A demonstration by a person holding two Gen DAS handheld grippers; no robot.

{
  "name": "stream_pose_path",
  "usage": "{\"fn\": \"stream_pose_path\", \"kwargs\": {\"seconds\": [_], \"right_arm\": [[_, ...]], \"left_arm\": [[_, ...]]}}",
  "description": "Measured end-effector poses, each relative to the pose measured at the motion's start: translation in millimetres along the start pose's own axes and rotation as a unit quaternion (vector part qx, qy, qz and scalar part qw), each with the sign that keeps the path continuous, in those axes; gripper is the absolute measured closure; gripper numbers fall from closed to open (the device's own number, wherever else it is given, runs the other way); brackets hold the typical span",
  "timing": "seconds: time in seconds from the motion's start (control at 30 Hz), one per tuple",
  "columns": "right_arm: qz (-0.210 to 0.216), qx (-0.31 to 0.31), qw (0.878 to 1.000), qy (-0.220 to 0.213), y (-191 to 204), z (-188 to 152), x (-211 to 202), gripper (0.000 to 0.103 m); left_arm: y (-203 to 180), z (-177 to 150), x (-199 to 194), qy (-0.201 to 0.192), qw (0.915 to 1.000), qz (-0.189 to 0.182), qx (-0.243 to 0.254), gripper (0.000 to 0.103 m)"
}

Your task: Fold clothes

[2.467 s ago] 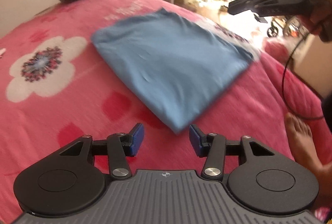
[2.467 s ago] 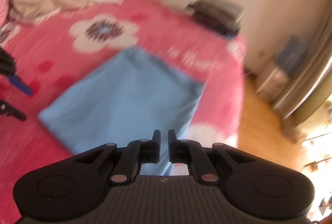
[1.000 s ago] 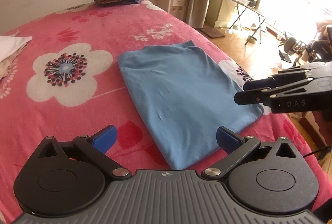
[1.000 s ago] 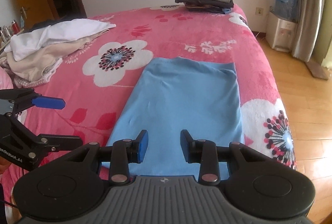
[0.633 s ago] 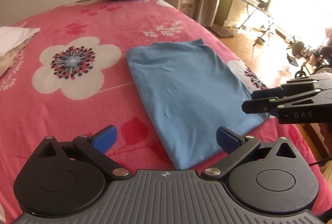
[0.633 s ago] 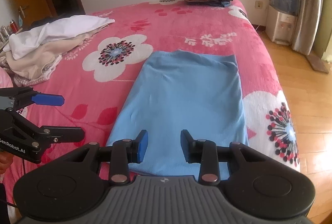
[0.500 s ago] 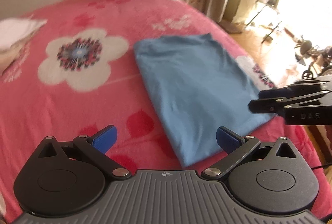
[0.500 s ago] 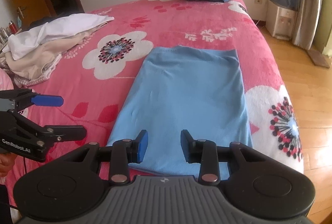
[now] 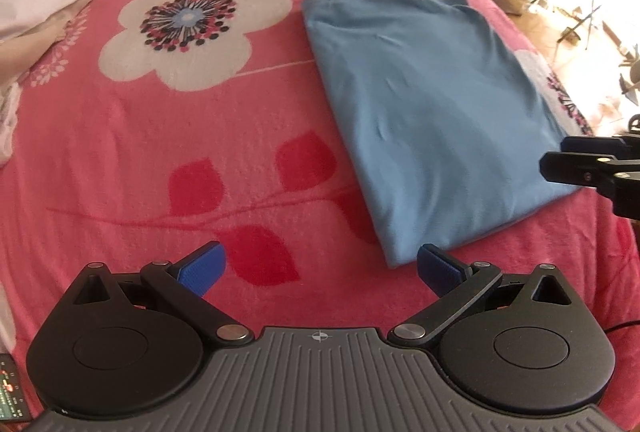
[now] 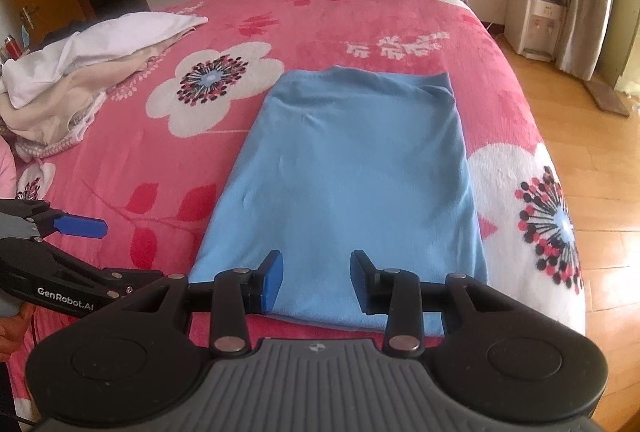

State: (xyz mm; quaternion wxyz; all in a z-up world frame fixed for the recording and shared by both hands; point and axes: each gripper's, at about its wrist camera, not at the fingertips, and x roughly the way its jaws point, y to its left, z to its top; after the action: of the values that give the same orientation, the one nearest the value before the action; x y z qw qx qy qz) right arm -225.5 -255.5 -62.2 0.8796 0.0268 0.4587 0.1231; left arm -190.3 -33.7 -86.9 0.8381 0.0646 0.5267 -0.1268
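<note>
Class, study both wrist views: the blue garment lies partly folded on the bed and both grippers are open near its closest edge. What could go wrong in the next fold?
1. The left gripper sits beside the corner of the blue garment, so it may pinch the pink blanket instead.
2. The right gripper might catch only the top layer, undoing the fold.
3. The garment lies near the bed's edge and could slide off.

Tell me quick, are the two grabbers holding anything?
Left gripper: wide open, holding nothing.
Right gripper: open, holding nothing, above the blue cloth's near edge.
</note>
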Motion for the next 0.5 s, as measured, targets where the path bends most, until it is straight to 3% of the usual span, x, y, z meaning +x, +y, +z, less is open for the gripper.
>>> {"fn": "stream_pose_path", "kwargs": {"seconds": [0.5], "right_arm": [[-0.001,0.002,1.000,0.007,-0.7,-1.3,2.2,0.062]], "left_arm": [[-2.8,0.3,11.9,0.030,0.9988,0.036,-0.013,0.000]]}}
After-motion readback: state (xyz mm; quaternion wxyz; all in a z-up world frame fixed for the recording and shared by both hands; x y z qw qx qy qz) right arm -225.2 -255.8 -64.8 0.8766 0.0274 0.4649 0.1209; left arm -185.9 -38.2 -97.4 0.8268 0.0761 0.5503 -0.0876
